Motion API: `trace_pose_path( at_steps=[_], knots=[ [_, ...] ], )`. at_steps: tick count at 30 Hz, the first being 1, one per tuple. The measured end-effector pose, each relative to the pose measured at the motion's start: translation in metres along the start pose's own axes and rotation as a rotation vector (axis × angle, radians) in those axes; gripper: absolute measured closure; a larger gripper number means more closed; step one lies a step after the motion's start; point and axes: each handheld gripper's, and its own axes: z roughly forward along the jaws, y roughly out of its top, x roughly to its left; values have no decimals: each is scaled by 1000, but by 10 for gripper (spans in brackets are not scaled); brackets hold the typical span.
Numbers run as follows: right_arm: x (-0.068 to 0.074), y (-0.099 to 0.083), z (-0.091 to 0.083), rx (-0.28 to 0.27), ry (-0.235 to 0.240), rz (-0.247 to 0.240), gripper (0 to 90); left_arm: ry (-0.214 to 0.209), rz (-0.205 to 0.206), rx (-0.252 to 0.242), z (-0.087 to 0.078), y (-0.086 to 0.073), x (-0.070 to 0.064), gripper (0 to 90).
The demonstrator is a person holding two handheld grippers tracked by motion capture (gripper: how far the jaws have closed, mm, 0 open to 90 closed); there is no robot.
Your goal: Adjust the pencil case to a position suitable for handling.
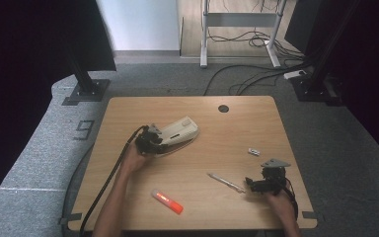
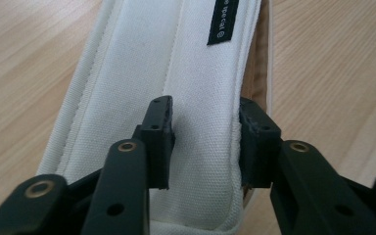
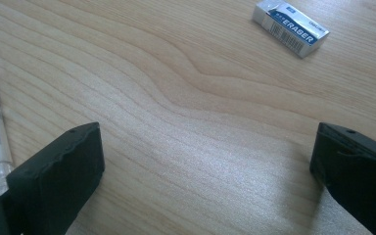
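While the left gripper clamps the white pencil case, the right gripper waits, jaws apart — pen, eraser, orange marker seemingly unpacked.

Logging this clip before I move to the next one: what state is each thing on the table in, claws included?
Left claw: shut on the white pencil case.
White pencil case: near end pinched, lying on the table.
Right claw: open, jaws wide apart, holding nothing.
Clear pen: lying flat, untouched, beside the right claw.
Eraser: lying flat, in its sleeve, untouched.
Orange marker: lying flat near the front edge, untouched.
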Motion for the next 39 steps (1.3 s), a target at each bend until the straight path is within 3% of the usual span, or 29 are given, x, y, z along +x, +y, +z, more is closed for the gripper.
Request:
trace_pose_path(
  at_steps=[6, 15, 18, 23, 39],
  knots=[
    [0, 0, 0, 0, 0, 0, 0, -3, -32, -7, -11, -5, -7, 705],
    [0, 0, 0, 0, 0, 1, 0, -24, -83, -74, -32, -23, -16, 758],
    [0, 0, 0, 0, 0, 1, 0, -52, -119, -100, -43, -31, -17, 764],
    [0, 0, 0, 0, 6, -6, 0, -75, -143, -120, -55, -38, -18, 768],
    [1, 0, 0, 3, 13, -15, 0, -87, -157, -162, -78, -45, -28, 772]
  ],
)
